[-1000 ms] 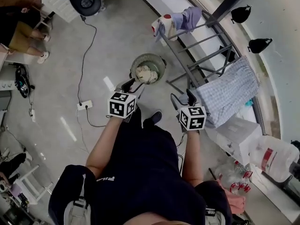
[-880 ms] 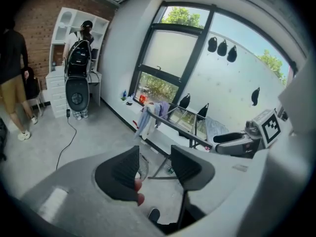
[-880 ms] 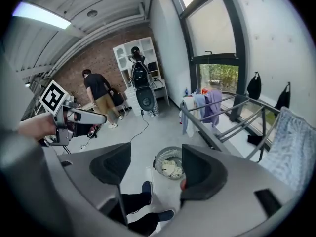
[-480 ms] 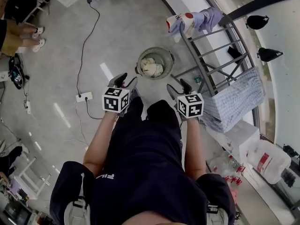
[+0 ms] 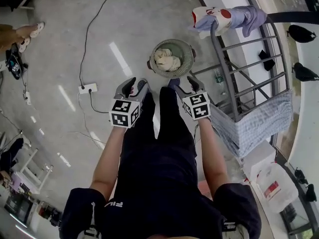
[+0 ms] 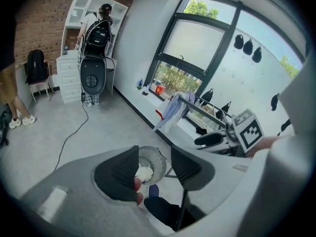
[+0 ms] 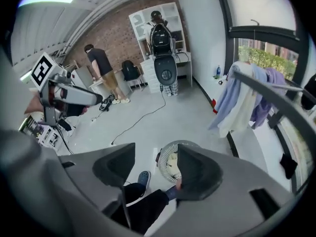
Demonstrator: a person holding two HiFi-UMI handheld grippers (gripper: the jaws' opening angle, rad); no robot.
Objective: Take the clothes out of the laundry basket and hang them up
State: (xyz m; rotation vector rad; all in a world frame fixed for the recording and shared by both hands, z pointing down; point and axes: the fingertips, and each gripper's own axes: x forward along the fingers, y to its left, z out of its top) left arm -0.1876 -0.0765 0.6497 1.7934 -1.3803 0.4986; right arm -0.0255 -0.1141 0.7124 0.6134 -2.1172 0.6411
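Seen from above, a person stands on a grey floor with a gripper in each hand, both pointed forward and down. The left gripper [image 5: 133, 85] has its jaws moderately wide with nothing between them. The right gripper [image 5: 183, 82] is also apart and empty; its jaws have just been closing a little.

A round basket [image 5: 188, 51] sits on the floor just ahead of the feet, holding a crumpled pale bundle of clothes [image 5: 167, 59]. It lies forward of and below both grippers, roughly midway between them. The right gripper's tips look nearer its rim. The bundle is a lump with no clear long axis.

A rack [image 5: 234, 78] stands to the right, already bearing a checked cloth [image 5: 259, 118] and a lilac garment [image 5: 246, 18].
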